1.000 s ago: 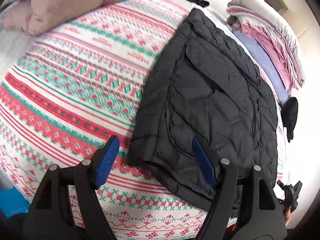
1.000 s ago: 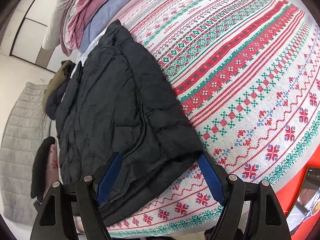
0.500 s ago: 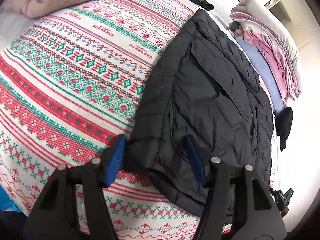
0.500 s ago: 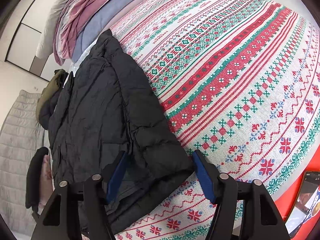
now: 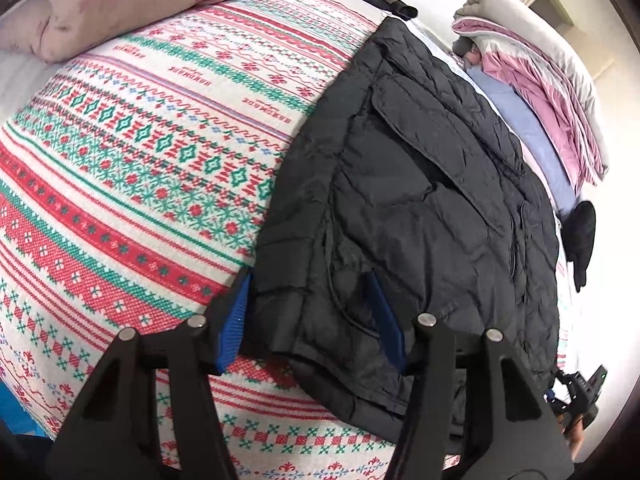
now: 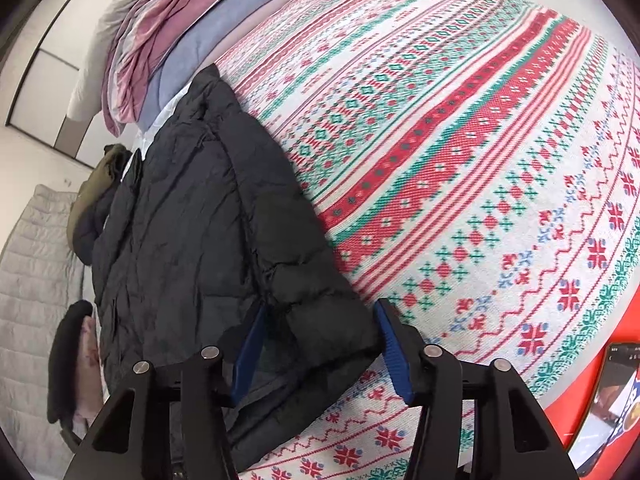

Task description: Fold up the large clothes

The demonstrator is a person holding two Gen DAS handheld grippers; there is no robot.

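**Both grippers closing on the jacket's near hem corners**

While the black quilted jacket [image 5: 420,200] lies flat on the patterned blanket [image 5: 132,168], the left gripper [image 5: 312,316] straddles its near-left hem corner. Its jaws have just been closing; the blue pads [image 5: 234,324] sit against the bunched fabric on either side, and the corner looks pinched, though how firm the grip is cannot be told. The right gripper [image 6: 320,344] does likewise at the near-right corner of the jacket [image 6: 192,232]: jaws have just been closing, with a thick fold of hem between the pads [image 6: 394,356] and in contact with both. Both grippers point steeply down toward the bed.

Surroundings: blanket [image 6: 460,152] red, green and white. Floral pink pillow [image 5: 120,4] at far left in left wrist view. Pink-and-grey bedding [image 5: 552,80] heaped past the jacket's far end. Dark garment [image 5: 582,240] hangs off the bed edge. Phone [image 6: 608,400] on red surface at lower right in right wrist view. Grey quilted mat [image 6: 32,280] on the floor.
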